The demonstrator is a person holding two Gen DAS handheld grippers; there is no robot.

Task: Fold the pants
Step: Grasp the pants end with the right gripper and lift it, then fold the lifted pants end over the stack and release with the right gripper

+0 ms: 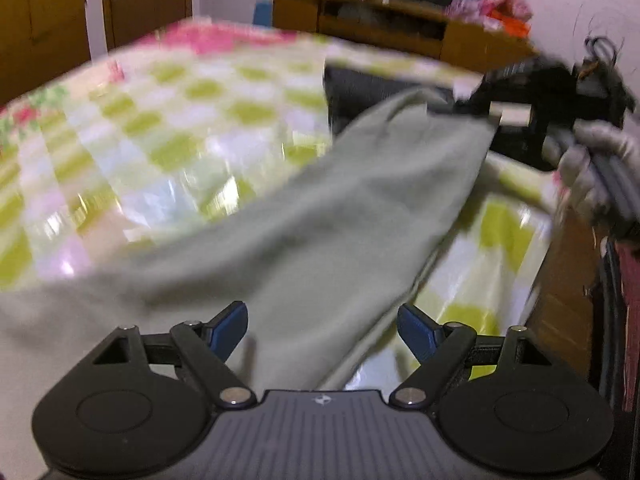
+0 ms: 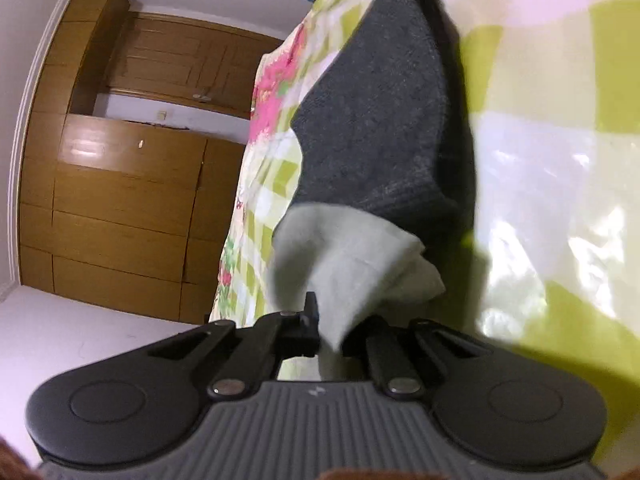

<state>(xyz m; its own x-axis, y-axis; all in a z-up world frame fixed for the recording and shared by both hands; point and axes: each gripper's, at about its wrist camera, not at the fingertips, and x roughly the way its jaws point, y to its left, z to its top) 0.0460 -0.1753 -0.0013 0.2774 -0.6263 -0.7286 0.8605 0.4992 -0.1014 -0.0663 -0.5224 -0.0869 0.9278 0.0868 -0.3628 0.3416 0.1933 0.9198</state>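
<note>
Your left gripper (image 1: 322, 330) hangs with its blue pads (image 1: 228, 330) spread wide apart and nothing pinched between them; the pale green pants (image 1: 304, 216) lie just under and ahead of it, not touched by either pad. From there the pants run as one long band across the checked green-and-white bedspread (image 1: 160, 120), rising toward the far right side of the bed. At that far end your right gripper (image 1: 500, 114) has the cloth clenched: in the right wrist view its jaws are closed on a bunched corner of the pants (image 2: 344, 264), which fans out just past the fingertips of the right gripper (image 2: 330, 336). A gloved hand (image 1: 600, 160) holds that gripper near the right edge of the bed. Just beyond the pinched corner a folded dark grey garment (image 2: 376, 120) rests on the bedspread, near the bed's far right side; whether the green cloth touches it you cannot tell. Farther off, past the pink floral border of the bedspread, stand a wooden wardrobe (image 2: 120, 200) and a low wooden cabinet (image 1: 380, 24) against the wall.
</note>
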